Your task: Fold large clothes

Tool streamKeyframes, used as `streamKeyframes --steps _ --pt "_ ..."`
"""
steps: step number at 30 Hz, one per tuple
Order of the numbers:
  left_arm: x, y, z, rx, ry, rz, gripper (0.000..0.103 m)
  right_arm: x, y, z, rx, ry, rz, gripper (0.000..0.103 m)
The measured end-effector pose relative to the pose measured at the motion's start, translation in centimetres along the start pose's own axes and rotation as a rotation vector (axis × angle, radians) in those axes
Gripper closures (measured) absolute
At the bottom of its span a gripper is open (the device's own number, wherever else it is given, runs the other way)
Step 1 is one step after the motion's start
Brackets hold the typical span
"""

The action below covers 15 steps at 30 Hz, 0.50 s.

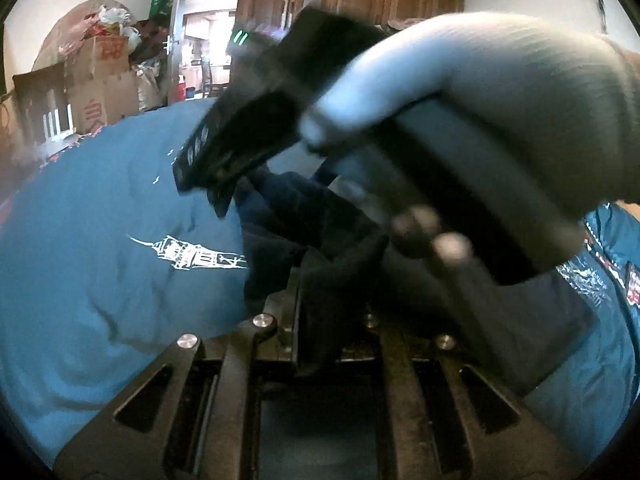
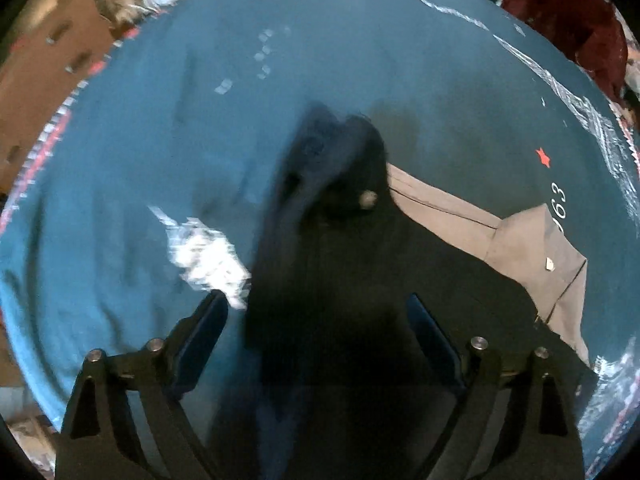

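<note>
Left gripper (image 1: 320,280) jaws closed, pinching dark fabric. Right gripper (image 2: 320,332) jaws spread wide, gloved hand (image 1: 500,92) wrapped around its body.

Dark navy garment (image 2: 320,240), crumpled, bunching upward at centre of teal printed bedspread (image 2: 120,160); tan lining (image 2: 520,248) showing at right.

Dim indoors, with a cool, bluish cast in both views. Brightest by far through the open doorway (image 1: 208,20) at upper left of the left wrist view — blown out to white. Heavy motion smear on the gloved hand (image 1: 500,120) close to the lens, and on the white print (image 2: 204,252) in the right wrist view. Strong fisheye curve and black corners. Soft shadow on the blue cloth (image 2: 400,124) — dark garment (image 2: 340,280) nearly without detail.
</note>
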<state>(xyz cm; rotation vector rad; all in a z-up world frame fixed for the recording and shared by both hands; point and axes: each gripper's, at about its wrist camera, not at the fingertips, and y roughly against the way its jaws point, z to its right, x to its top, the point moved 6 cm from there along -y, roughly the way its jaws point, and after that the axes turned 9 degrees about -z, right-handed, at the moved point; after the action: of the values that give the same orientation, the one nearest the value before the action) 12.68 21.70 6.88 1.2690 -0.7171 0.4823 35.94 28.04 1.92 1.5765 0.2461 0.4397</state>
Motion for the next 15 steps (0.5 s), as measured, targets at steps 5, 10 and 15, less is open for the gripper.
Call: streamKeyframes --steps 5,10,15 --pt "0.9 1.0 2.8 -0.057 -0.069 0.015 0.093 -4.2 2.3 4.7 0.292 -0.162 0.154 0.087" --pt "1.4 1.6 12.8 -0.248 -0.244 0.014 0.093 -13.8 5.0 15.7 0.38 -0.359 0.324 0.094" --pt "-0.6 -1.3 24.6 -0.381 -0.427 -0.075 0.093 -22.7 4.1 26.9 0.412 -0.534 0.362 0.095"
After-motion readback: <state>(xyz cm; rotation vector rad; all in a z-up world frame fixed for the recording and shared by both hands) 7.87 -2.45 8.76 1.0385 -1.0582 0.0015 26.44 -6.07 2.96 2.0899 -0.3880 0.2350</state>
